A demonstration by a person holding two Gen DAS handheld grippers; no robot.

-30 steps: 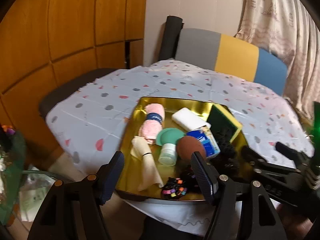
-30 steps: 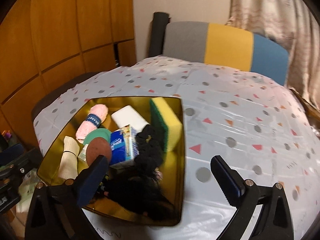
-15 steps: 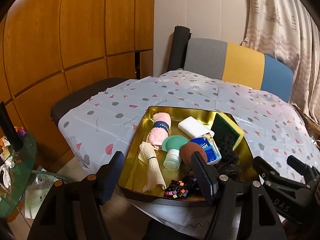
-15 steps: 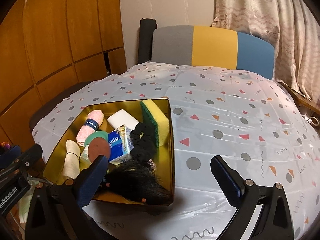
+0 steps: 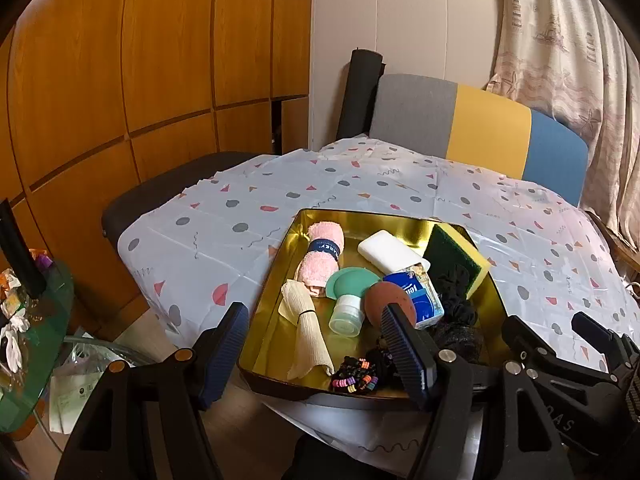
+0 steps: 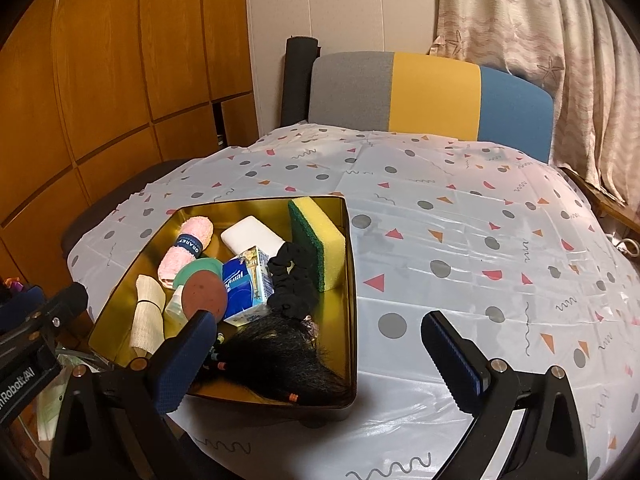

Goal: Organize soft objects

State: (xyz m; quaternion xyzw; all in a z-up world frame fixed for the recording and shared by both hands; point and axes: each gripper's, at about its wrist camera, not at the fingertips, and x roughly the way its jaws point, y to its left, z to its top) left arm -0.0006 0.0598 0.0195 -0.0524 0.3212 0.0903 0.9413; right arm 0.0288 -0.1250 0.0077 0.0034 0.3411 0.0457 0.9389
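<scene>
A gold tin tray (image 5: 276,312) (image 6: 352,264) sits at the table's near left edge. It holds a rolled pink towel (image 5: 324,256) (image 6: 186,246), a white block (image 5: 388,250) (image 6: 250,236), a yellow-green sponge (image 5: 460,260) (image 6: 316,232), a blue tissue pack (image 5: 416,296) (image 6: 248,284), a brown puff (image 5: 386,302) (image 6: 204,290), a cream cloth (image 5: 306,328) (image 6: 148,316), a green-capped bottle (image 5: 346,312), black scrunchies (image 6: 292,280), black hair (image 6: 280,360) and small hair ties (image 5: 356,376). My left gripper (image 5: 316,352) is open above the tray's near edge. My right gripper (image 6: 320,356) is open over the tray's near right corner.
The table wears a white cloth (image 6: 480,240) with dots and triangles. A grey, yellow and blue chair back (image 6: 432,96) stands behind it, a black seat (image 5: 168,184) at the left. A glass side table (image 5: 28,340) with clutter is at the far left.
Both grippers have drawn back and risen, so the tray looks smaller and farther. Nothing in the tray has moved. Both stay open.
</scene>
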